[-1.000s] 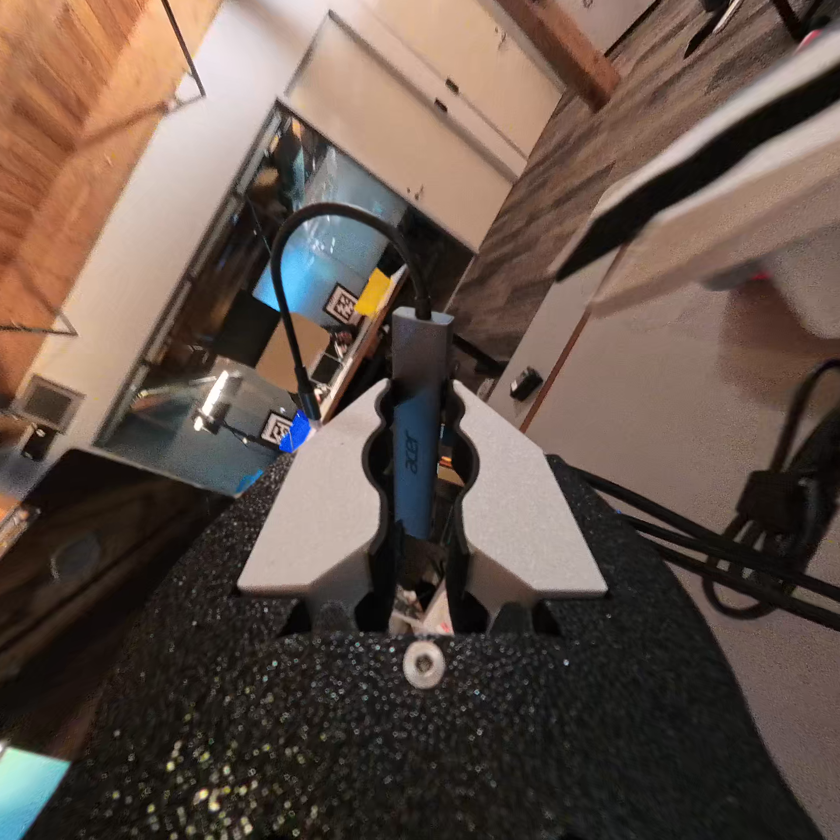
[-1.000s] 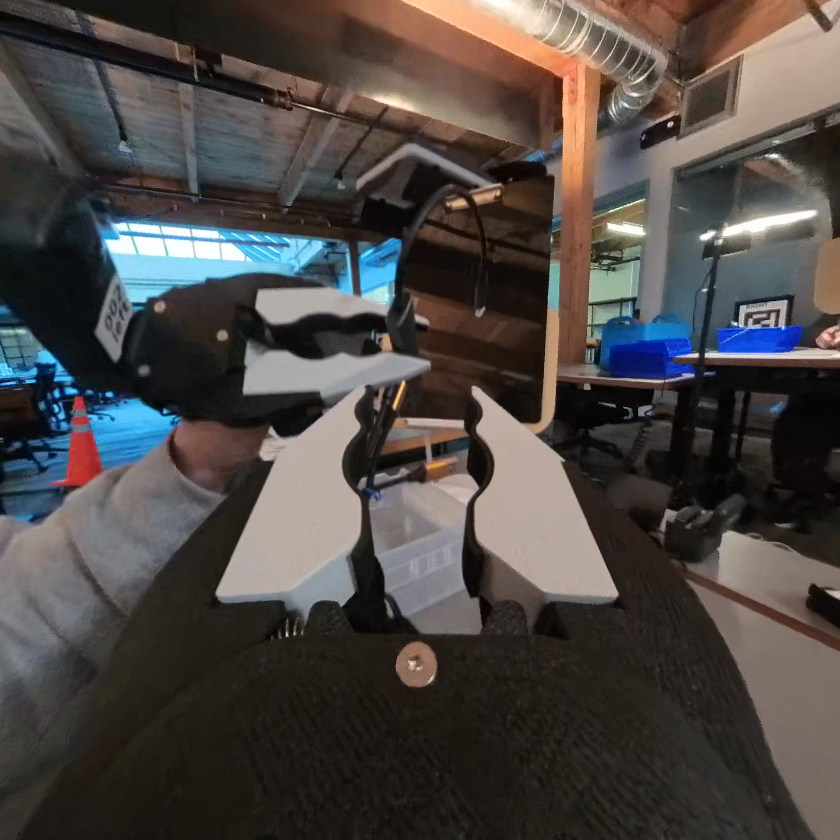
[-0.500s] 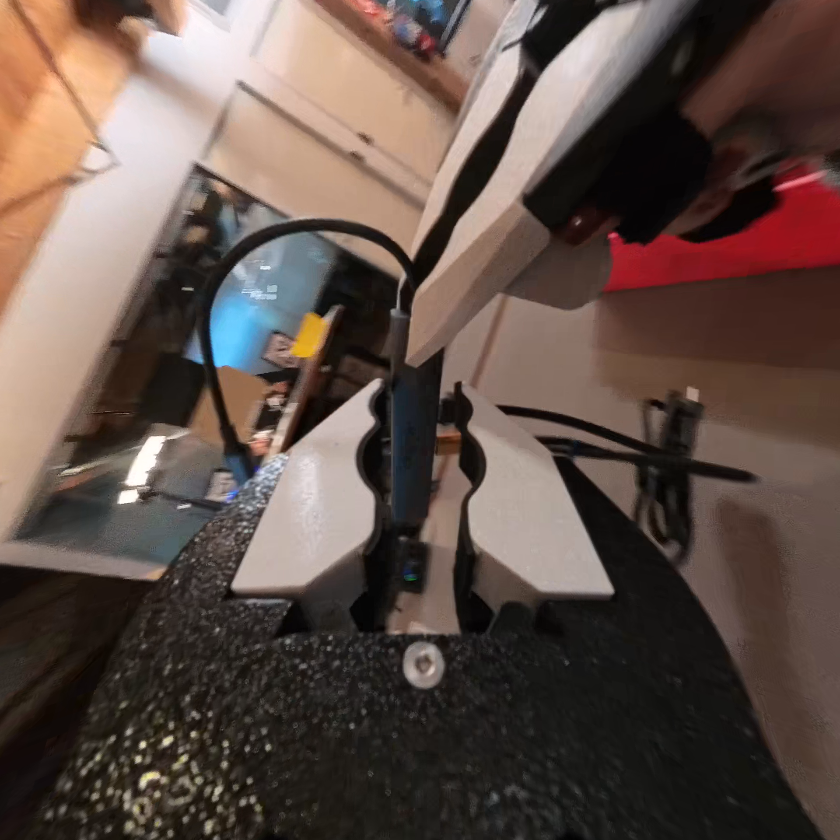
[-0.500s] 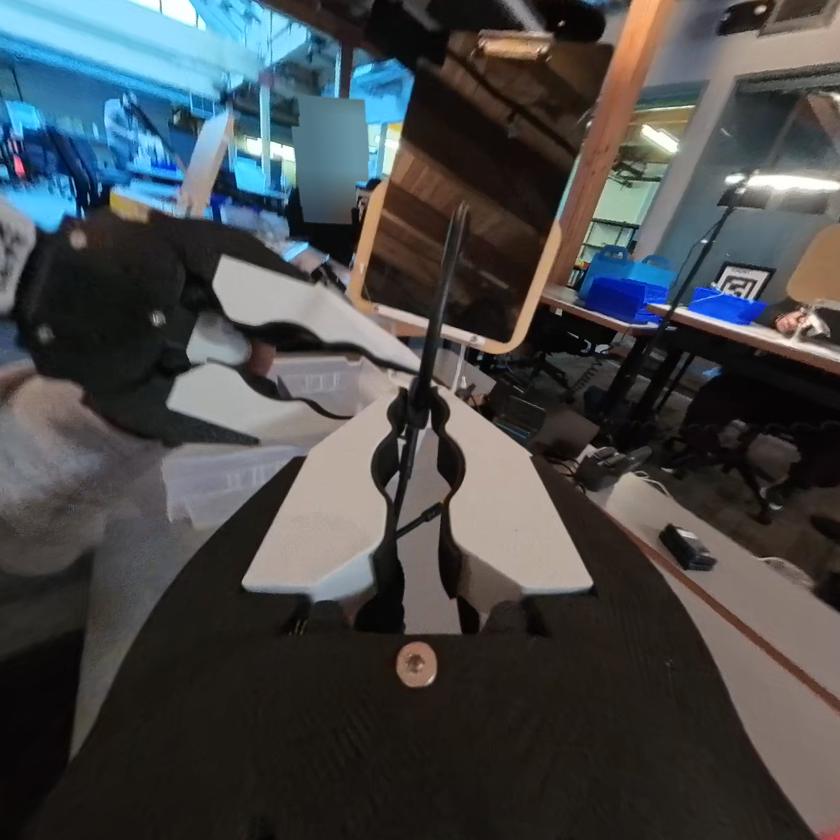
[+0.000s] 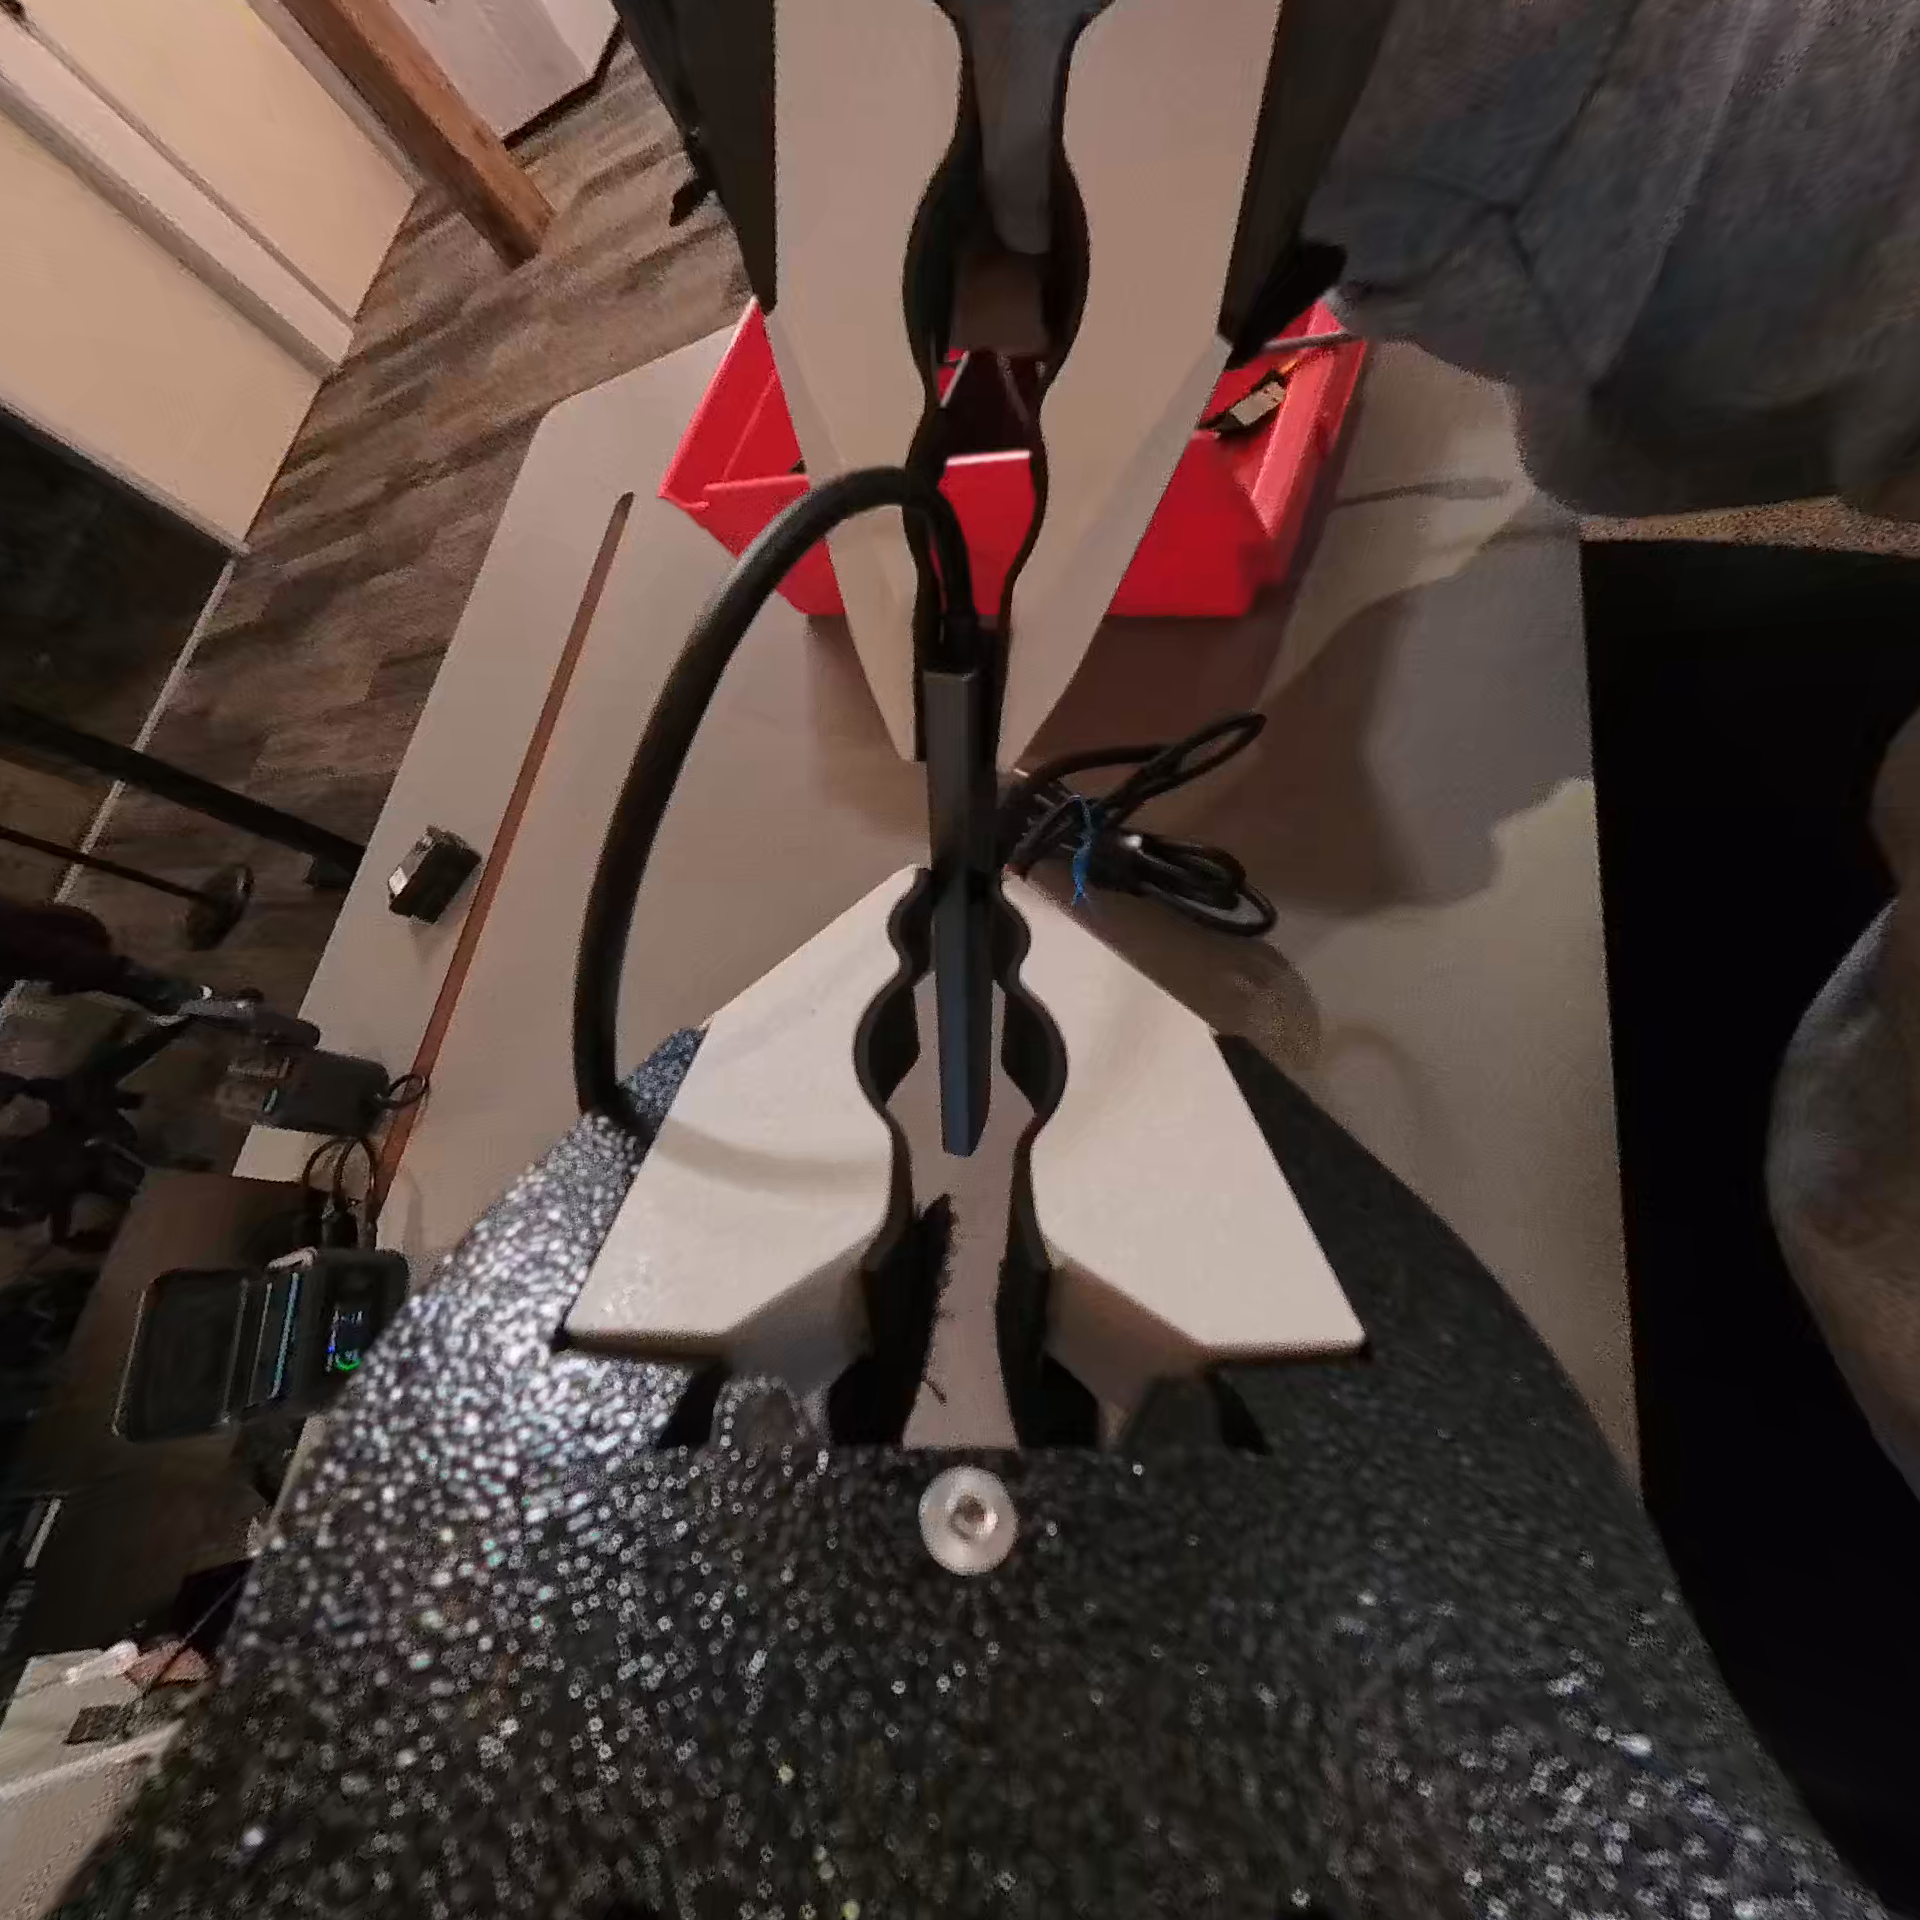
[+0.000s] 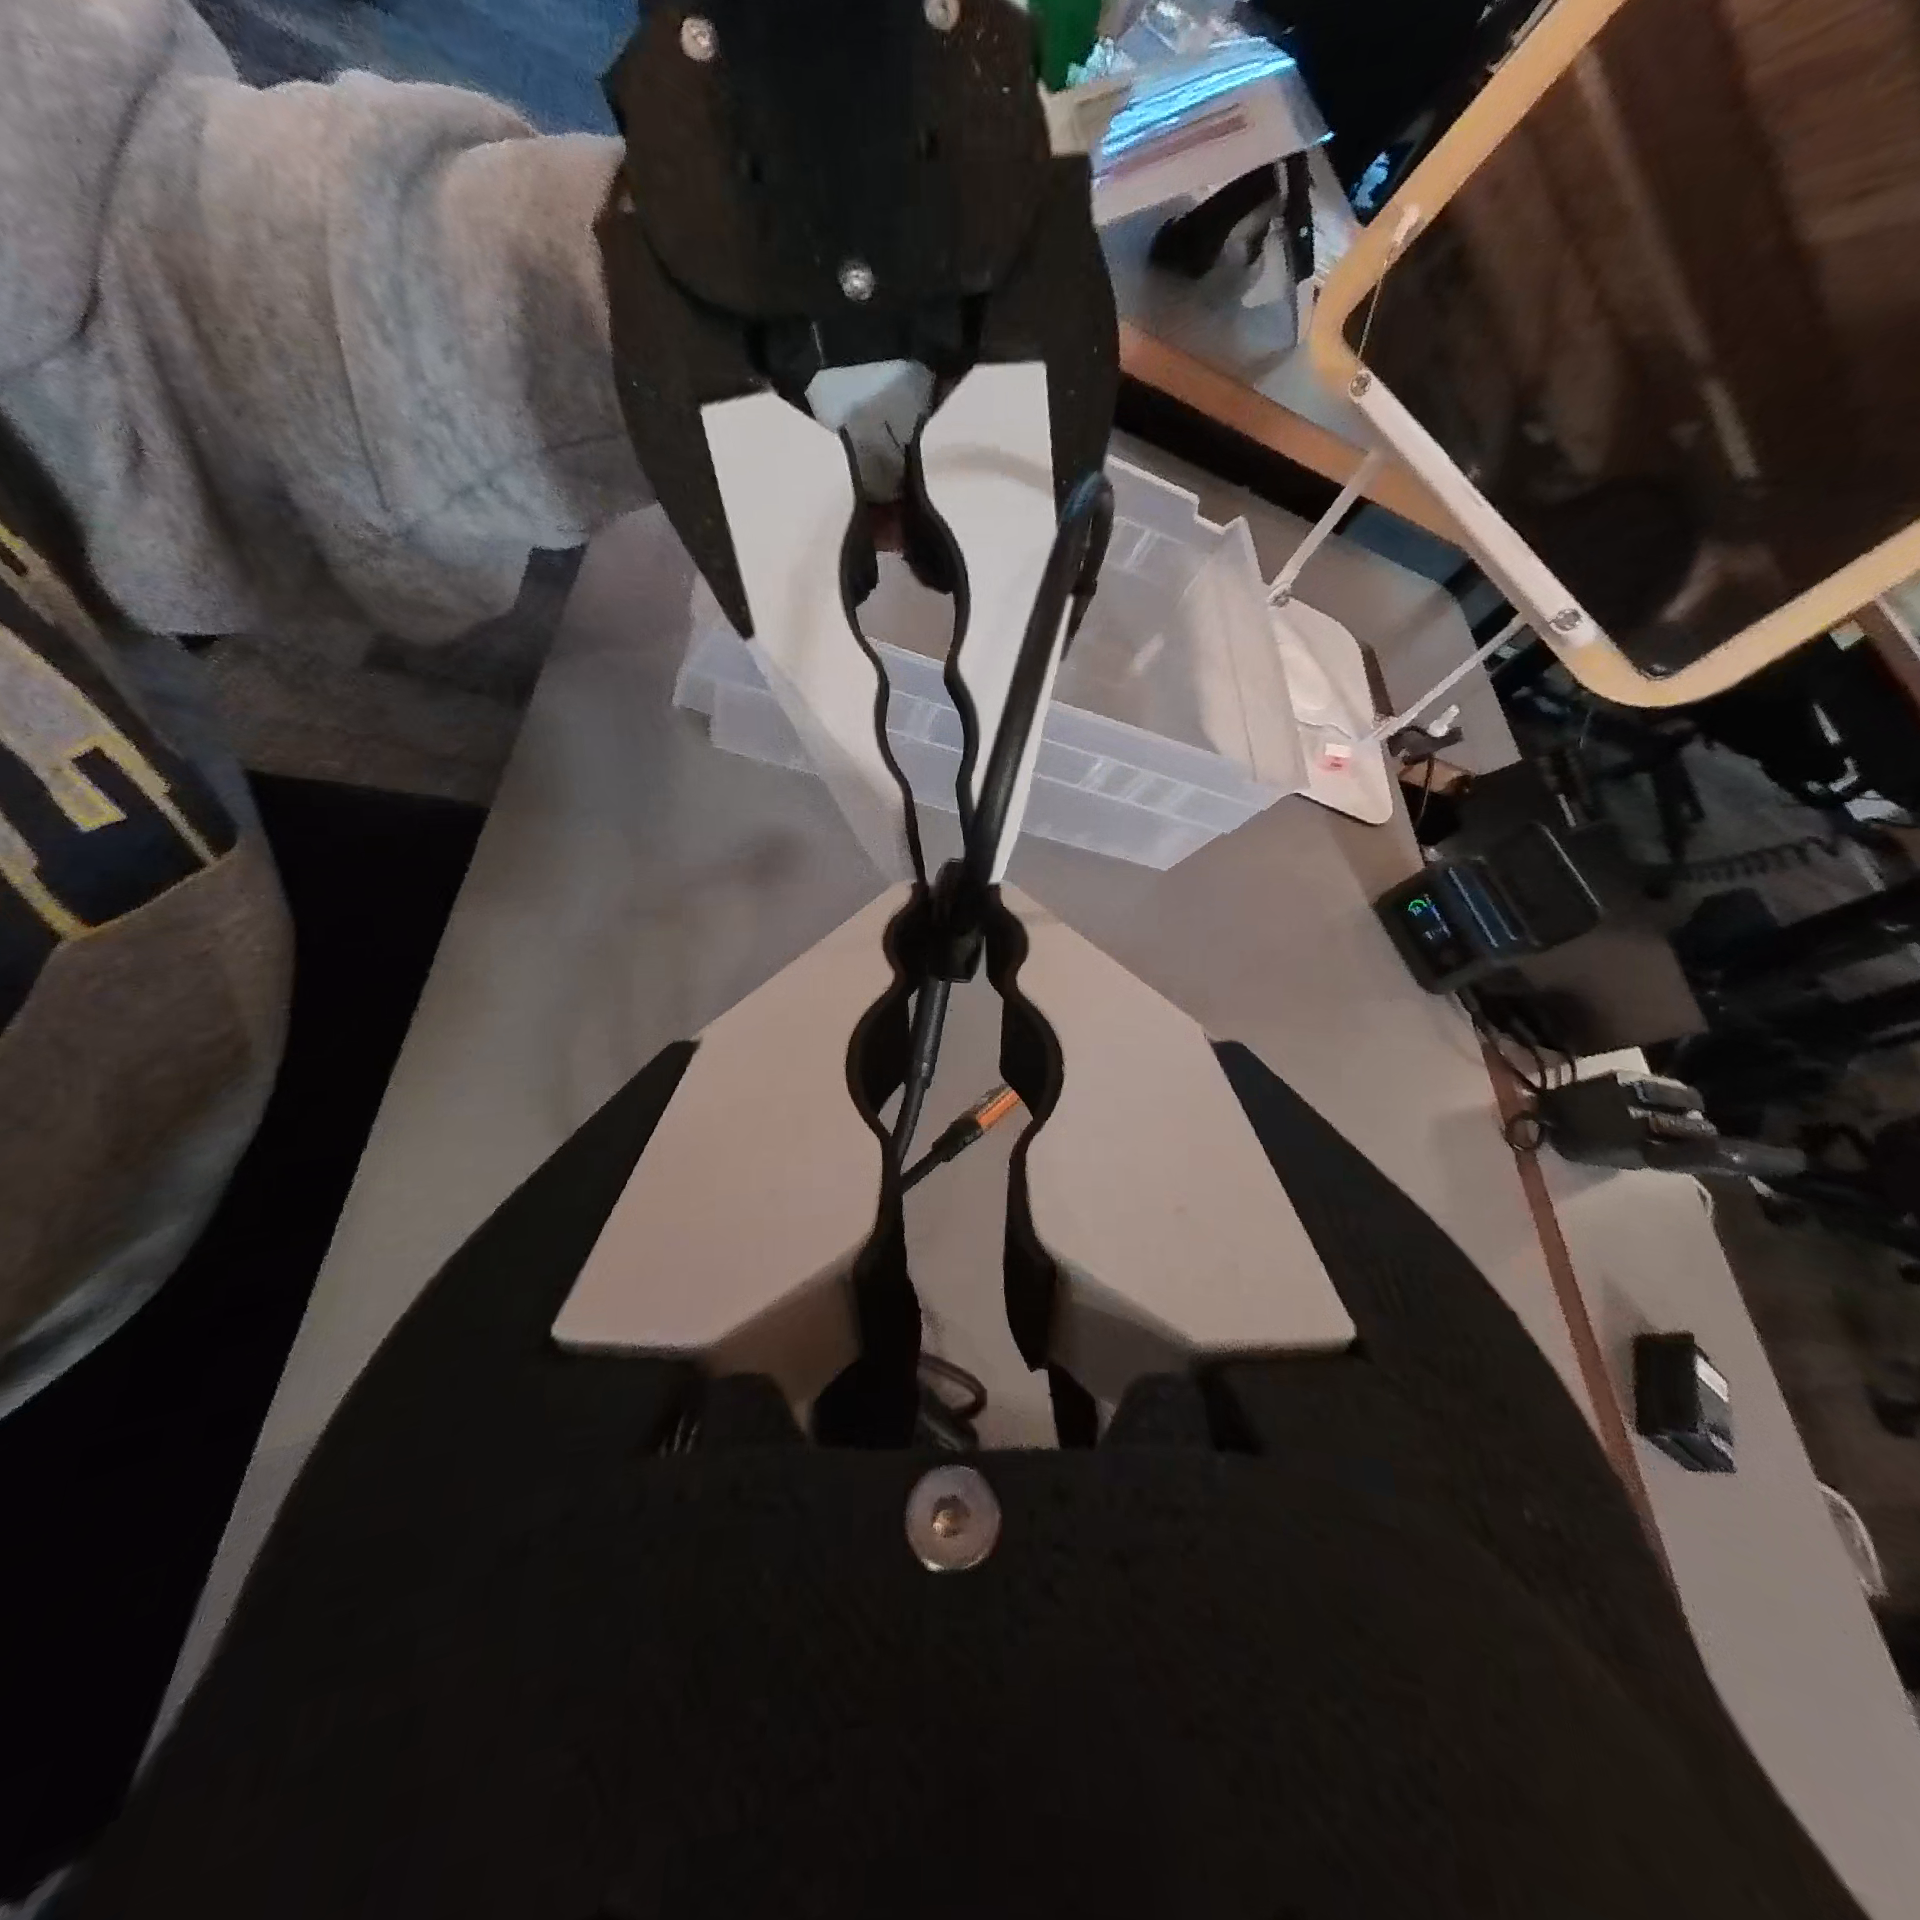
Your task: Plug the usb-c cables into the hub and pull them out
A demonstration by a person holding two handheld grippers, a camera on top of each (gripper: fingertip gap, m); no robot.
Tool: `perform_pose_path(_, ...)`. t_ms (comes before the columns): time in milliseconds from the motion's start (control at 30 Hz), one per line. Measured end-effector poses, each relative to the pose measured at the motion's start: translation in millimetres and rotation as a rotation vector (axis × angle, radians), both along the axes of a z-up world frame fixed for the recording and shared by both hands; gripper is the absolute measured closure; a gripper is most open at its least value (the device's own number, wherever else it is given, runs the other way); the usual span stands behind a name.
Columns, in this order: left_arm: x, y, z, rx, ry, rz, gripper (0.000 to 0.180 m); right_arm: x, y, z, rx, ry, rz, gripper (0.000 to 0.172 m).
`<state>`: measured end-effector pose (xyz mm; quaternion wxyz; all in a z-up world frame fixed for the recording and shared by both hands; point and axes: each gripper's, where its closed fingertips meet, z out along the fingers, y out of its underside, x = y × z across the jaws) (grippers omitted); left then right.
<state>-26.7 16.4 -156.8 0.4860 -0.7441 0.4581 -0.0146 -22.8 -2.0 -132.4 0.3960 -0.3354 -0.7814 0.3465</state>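
My left gripper [image 5: 961, 914] is shut on the slim grey hub [image 5: 958, 790], which it holds edge-on above the table [image 5: 727, 790]. The hub's own thick black cable [image 5: 665, 769] loops from its far end round to the left. My right gripper [image 6: 951, 914] faces the left one and is shut on the black plug [image 6: 951, 940] of a USB-C cable [image 6: 920, 1060] that runs back through its jaws. In the left wrist view the right gripper [image 5: 961, 743] reaches down over the hub's far end. I cannot tell whether the plug sits in a port. The left gripper [image 6: 940, 852] shows opposite.
A red bin [image 5: 1195, 540] stands on the table behind the grippers, and a bundle of black cables [image 5: 1153, 831] lies beside it. A clear plastic bin [image 6: 1143, 758] is on the other side. Small black devices [image 6: 1486, 914] [image 6: 1683, 1403] lie near the table edge. A person's grey sleeve [image 6: 312, 364] is close.
Both grippers swung down from facing the room to facing each other over the table. The right gripper closed on the cable plug. The left pads closed tighter on the hub, now edge-on.
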Motion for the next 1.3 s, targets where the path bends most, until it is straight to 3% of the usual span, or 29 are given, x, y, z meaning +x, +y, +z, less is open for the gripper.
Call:
perform_pose_path(67,-6,2,0,-0.002,-0.072,0.021,0.173,-6,7,5,-0.032,0.048,-0.055,0.159)
perform_pose_path(167,-21,4,-1,0.01,-0.21,0.076,0.174,-2,18,24,-0.18,0.138,-0.104,0.137)
perform_pose_path(333,-27,-2,7,0.035,-0.47,0.052,0.174,-2,23,9,-0.193,0.082,-0.138,0.136)
perform_pose_path(467,-24,-6,10,0.054,-0.56,0.007,0.175,-10,20,-1,-0.169,0.03,-0.126,0.137)
perform_pose_path(600,-23,-9,20,0.082,-0.667,-0.027,0.175,-15,13,-17,-0.287,-0.066,-0.08,0.136)
perform_pose_path(667,-19,-10,18,0.074,-0.675,-0.044,0.174,-21,12,-22,-0.309,-0.049,-0.072,0.139)
perform_pose_path(800,-12,-12,17,0.069,-0.689,-0.081,0.174,-25,4,-29,-0.329,-0.036,-0.019,0.165)
perform_pose_path(900,-10,-15,11,0.042,-0.663,-0.093,0.174,-23,0,-35,-0.282,-0.061,0.006,0.166)
perform_pose_path(1133,-2,-18,-16,-0.051,-0.366,-0.081,0.173,-18,-2,-51,-0.023,-0.148,-0.002,0.167)
perform_pose_path(1267,8,-39,-1,0.006,-0.3,-0.147,0.173,-4,-18,-38,0.003,-0.113,0.066,0.168)
perform_pose_path(1300,1,-46,11,0.047,-0.315,-0.131,0.173,5,-1,-47,0.101,-0.173,-0.005,0.167)
